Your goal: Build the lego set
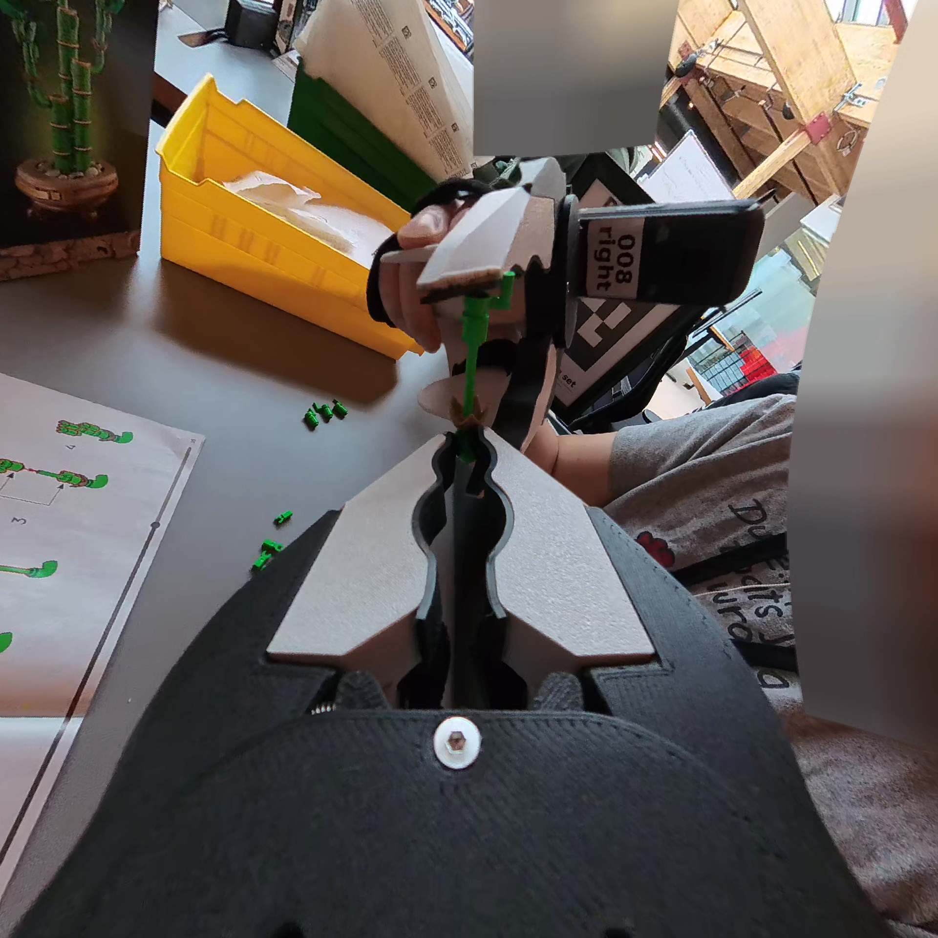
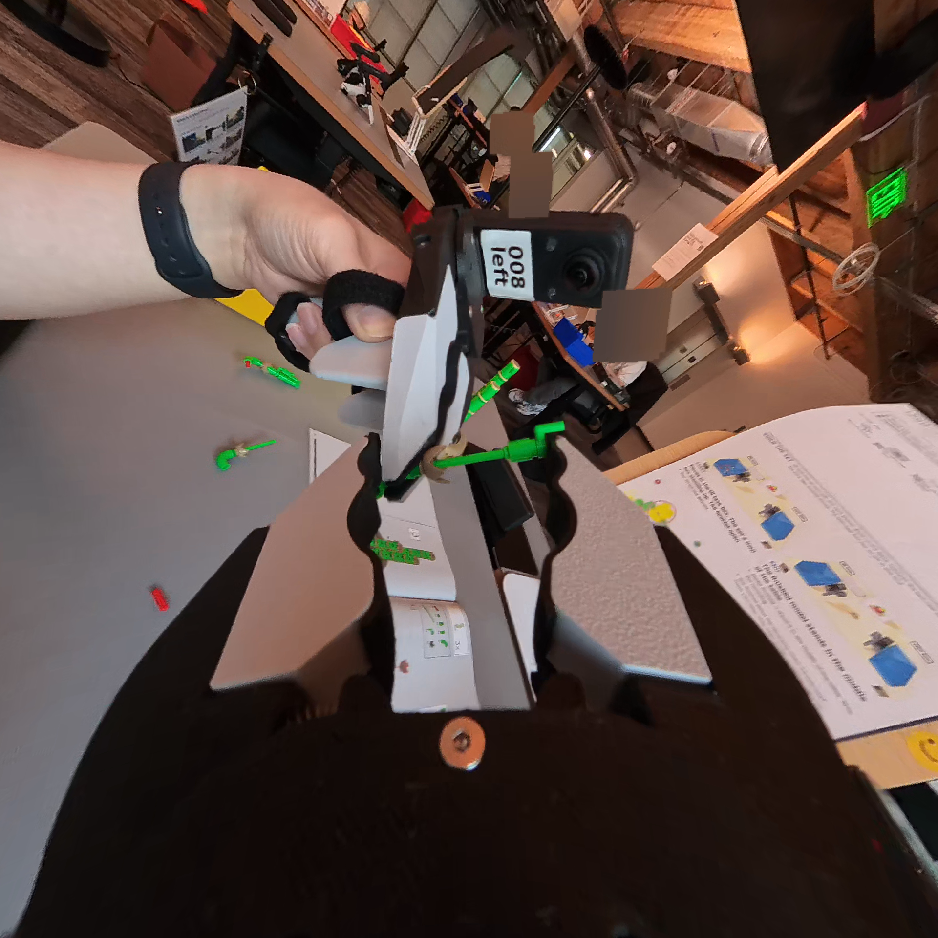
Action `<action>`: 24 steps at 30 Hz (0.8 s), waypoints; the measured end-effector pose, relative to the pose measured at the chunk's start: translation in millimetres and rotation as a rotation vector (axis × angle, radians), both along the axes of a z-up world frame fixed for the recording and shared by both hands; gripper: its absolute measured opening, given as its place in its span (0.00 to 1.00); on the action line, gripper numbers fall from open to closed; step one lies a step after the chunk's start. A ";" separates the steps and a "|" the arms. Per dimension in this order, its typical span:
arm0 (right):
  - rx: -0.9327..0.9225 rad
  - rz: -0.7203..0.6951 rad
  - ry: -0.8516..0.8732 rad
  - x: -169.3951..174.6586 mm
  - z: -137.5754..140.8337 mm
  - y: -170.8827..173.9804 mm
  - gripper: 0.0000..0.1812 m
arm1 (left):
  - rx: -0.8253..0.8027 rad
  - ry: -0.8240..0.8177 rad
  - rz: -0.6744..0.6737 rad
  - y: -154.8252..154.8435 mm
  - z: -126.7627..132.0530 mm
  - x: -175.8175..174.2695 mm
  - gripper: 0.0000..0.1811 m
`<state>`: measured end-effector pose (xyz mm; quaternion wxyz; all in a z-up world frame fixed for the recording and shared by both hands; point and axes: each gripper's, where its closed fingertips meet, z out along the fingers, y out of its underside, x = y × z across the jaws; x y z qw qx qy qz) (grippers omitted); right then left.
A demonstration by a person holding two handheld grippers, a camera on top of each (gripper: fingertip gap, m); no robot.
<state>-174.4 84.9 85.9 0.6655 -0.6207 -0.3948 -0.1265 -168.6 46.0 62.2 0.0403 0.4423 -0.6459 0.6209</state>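
Left wrist view: green stem (image 1: 471,355) spans both tools' tips.

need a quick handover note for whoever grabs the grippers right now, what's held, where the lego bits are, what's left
Left gripper: shut on the lower end of the thin green stem, just below its tan collar piece.
Right gripper: open in its own view, fingertips by the stem's connector end; not clearly gripping.
On the table: loose green pieces, more by the instruction booklet, a small curved stem, a red piece. The yellow bin holds a white bag.
Done: stem, collar and connector joined.
Left: probably the remaining sub-assemblies the booklet shows.
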 end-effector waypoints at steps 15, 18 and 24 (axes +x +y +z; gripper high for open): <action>-0.027 -0.049 -0.047 2.8 -5.8 3.5 0.40 | -0.053 0.027 0.013 4.4 2.1 -0.2 0.03; -0.033 -0.051 -0.047 3.4 -6.5 3.7 0.40 | -0.046 0.027 0.018 4.6 1.5 0.4 0.03; -0.041 -0.051 -0.050 4.0 -8.2 3.9 0.40 | -0.036 0.031 0.024 4.8 0.0 1.0 0.03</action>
